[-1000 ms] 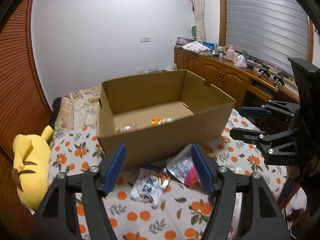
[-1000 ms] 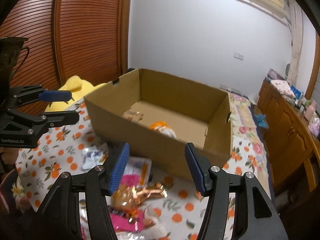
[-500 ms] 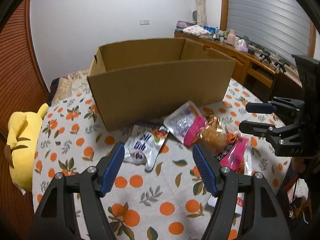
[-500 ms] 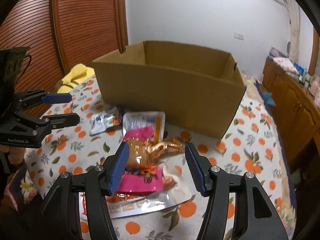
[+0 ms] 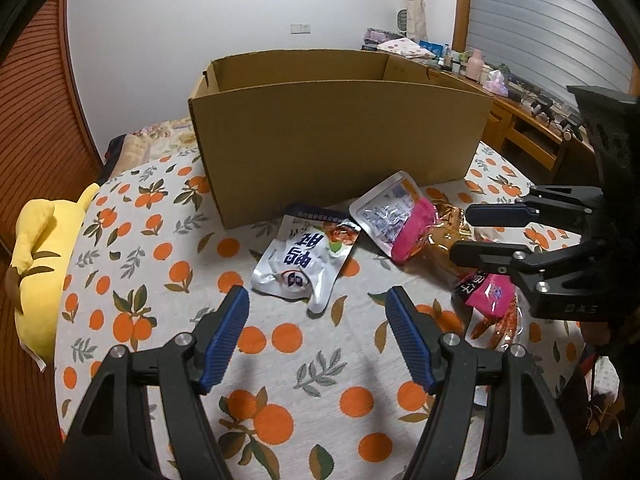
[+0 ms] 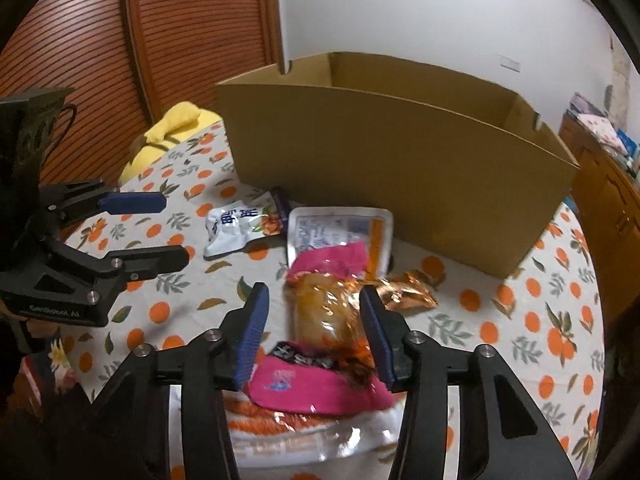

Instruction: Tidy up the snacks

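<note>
landmark: cardboard box (image 5: 340, 136), open top, on the orange-print cloth (image 5: 168, 264).
snacks: loose packets in front of the box; white packet (image 5: 304, 264) at its near wall, amber-wrapped snack (image 6: 328, 308) beside a pink packet (image 6: 320, 388).
left gripper (image 5: 318, 340): jaws wide, empty, short of the white packet.
right gripper (image 6: 314, 332): jaws wide, straddling the amber-wrapped snack, not closed.
step: approach for pickup.
next move: likely close on the snack, lift over the box wall; crinkly film may slip.
</note>
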